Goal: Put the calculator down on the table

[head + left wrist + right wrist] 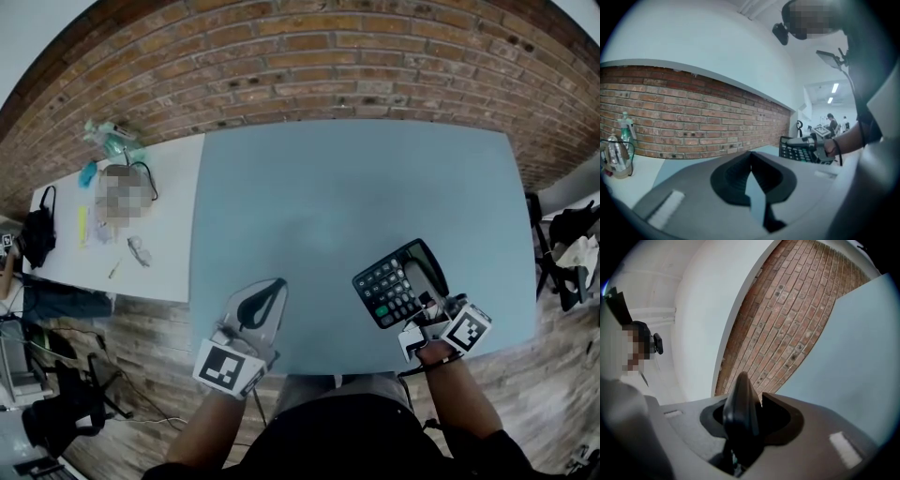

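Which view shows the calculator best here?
The head view: the calculator shows its keypad, held by the right gripper over the table. Left gripper view: small, side-on. Right gripper view: only its dark edge.

calculator (398,281) keys: too tiny and blurry, can't read any
marker cubes (228,367): just black-and-white squares, no letters or numbers
white table (173,244) clutter: nothing legible

The blue-grey desk (356,206) stands on a wooden floor (159,328). Just left of it, a white desk (173,272) carries clear bottles (112,139), a black cable (145,178) and a slim yellow thing (82,225).
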Motion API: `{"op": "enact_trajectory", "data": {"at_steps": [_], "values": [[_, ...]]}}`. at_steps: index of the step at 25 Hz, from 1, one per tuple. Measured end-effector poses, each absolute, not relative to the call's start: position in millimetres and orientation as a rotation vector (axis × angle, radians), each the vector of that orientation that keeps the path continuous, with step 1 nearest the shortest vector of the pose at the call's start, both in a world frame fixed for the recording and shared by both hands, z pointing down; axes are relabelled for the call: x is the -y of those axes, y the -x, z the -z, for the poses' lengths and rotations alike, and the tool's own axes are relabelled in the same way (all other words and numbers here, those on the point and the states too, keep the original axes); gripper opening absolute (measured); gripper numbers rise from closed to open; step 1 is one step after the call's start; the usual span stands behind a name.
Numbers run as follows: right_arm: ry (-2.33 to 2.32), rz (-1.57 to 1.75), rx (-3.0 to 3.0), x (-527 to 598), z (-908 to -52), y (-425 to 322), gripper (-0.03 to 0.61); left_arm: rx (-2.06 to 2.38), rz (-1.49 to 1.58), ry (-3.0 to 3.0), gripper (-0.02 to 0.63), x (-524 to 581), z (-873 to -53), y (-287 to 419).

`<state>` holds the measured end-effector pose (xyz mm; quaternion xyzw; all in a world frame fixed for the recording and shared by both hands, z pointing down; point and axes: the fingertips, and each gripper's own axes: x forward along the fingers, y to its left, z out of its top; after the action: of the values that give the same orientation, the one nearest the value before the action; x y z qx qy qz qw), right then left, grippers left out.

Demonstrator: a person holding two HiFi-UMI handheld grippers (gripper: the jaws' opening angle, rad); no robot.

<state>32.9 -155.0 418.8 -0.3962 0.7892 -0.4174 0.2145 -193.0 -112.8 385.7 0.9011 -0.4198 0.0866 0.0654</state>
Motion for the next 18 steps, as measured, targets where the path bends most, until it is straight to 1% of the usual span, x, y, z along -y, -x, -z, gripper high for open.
{"op": "enact_trajectory", "data": {"at_steps": [18], "values": [[1.03, 1.281, -2.204, 171.5, -453.9, -10.8, 0.132, 1.266, -0.259, -2.592, -0.012, 124.7, -400.4, 173.2]]}}
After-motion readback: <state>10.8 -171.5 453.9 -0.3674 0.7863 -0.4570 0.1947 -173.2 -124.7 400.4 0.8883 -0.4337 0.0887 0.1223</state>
